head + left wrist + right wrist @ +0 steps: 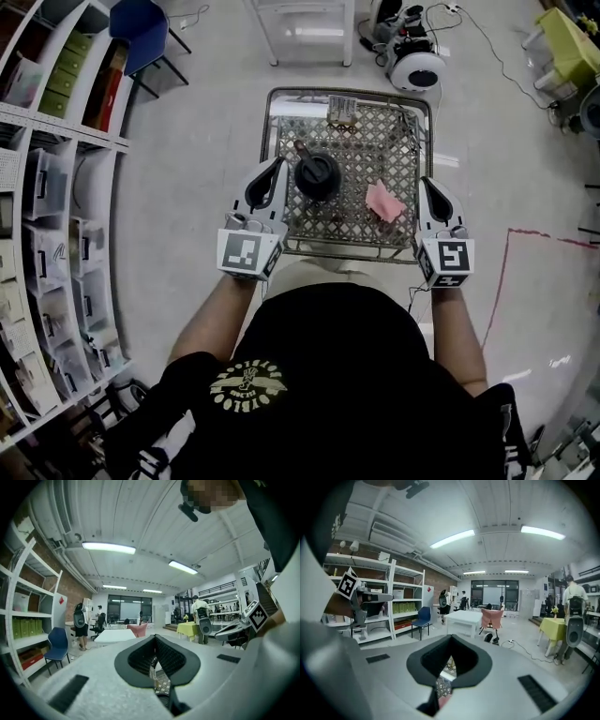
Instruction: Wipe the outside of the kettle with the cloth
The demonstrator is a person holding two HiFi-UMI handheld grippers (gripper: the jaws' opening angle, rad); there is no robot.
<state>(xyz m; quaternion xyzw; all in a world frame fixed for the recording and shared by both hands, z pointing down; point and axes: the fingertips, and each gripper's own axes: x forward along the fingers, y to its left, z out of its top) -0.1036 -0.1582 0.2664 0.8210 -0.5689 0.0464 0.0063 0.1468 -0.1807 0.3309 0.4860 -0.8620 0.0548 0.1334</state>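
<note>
Kettle (317, 176) upright on mesh table (349, 92). Cloth (384, 202) flat to kettle's right, near but apart. Left gripper (277, 165) just left of kettle, jaws together, empty. Right gripper (427, 184) right of kettle, past cloth, jaws together, empty. Nearer the cloth: right gripper, cloth kettle-ward of its tips.
</note>
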